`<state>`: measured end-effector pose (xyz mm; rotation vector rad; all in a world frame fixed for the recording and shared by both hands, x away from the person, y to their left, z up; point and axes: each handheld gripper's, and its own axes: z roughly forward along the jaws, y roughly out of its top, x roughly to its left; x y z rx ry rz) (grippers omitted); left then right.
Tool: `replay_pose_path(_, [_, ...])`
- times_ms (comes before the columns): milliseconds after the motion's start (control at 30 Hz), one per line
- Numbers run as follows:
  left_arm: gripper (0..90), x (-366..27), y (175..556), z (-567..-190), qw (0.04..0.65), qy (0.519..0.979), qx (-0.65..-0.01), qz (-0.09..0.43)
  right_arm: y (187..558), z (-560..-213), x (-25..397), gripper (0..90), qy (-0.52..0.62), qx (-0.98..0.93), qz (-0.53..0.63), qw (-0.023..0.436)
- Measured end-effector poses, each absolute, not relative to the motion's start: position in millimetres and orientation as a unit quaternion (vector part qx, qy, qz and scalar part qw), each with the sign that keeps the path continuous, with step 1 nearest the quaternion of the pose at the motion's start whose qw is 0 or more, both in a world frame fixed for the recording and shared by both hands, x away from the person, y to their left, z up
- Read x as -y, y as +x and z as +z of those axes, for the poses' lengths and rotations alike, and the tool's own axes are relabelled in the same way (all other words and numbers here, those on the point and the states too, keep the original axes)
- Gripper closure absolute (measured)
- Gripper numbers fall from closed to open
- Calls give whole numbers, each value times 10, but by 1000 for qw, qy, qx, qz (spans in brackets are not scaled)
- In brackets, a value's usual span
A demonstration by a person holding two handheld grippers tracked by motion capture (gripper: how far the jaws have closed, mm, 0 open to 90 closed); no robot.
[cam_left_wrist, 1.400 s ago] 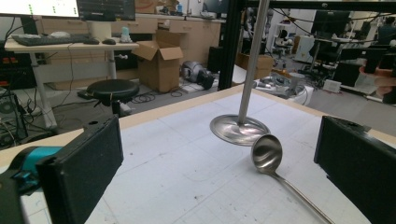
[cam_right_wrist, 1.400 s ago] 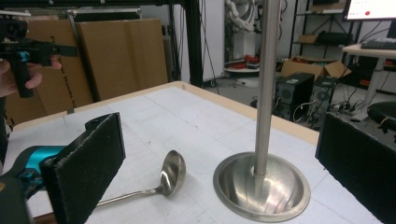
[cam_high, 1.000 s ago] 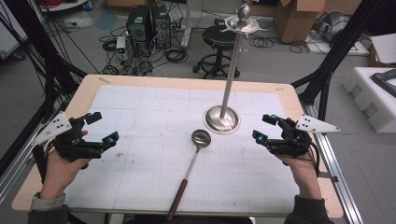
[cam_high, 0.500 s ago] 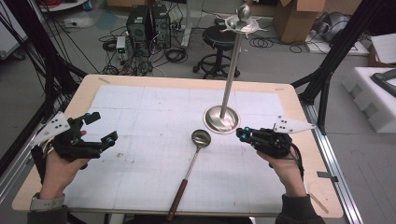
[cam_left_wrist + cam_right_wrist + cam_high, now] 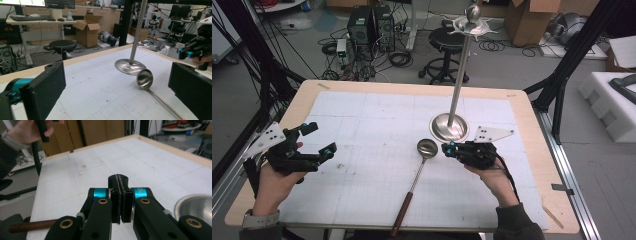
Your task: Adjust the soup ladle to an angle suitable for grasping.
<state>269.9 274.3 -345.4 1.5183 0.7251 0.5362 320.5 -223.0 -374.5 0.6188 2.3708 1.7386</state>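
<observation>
White surface (image 5: 362,115) held an untouched ladle (image 5: 419,172) between wide-apart left tongs (image 5: 319,140) and pressed-together, empty right tongs (image 5: 447,148).

The ladle (image 5: 427,148) has a polished metal bowl and thin shaft, mirror-bright, ending in a matt brown wooden handle. The stand (image 5: 450,127) just beside the right gripper's (image 5: 447,149) fingertips is glossy brushed metal: dished base, smooth pole. Both grippers are matt black plastic with teal anodised collars and brass-looking bushings; the left gripper's (image 5: 319,141) pads (image 5: 47,87) look finely grainy. The table (image 5: 362,120) wears a white gridded mat, faintly scuffed, edged in pale wood.
</observation>
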Motion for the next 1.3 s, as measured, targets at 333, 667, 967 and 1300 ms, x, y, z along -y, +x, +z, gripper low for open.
replay_pose_path(333, [18, -2775, 2670, -3476, 632, 663, -324, 236, 3362, -4012, 1969, 891, 223, -796, 560, 49])
replay_pose_path(667, [18, -2757, 2672, -3494, 627, 669, -323, 234, 3421, -4321, 1596, 892, 225, -825, 519, 7])
replay_pose_path(967, [18, -2802, 2669, -3500, 629, 663, -330, 236, 3463, -4472, 1421, 893, 225, -849, 478, 16])
replay_pose_path(1300, [18, -2786, 2686, -3529, 624, 668, -331, 232, 3496, -4517, 1297, 893, 235, -869, 434, 26])
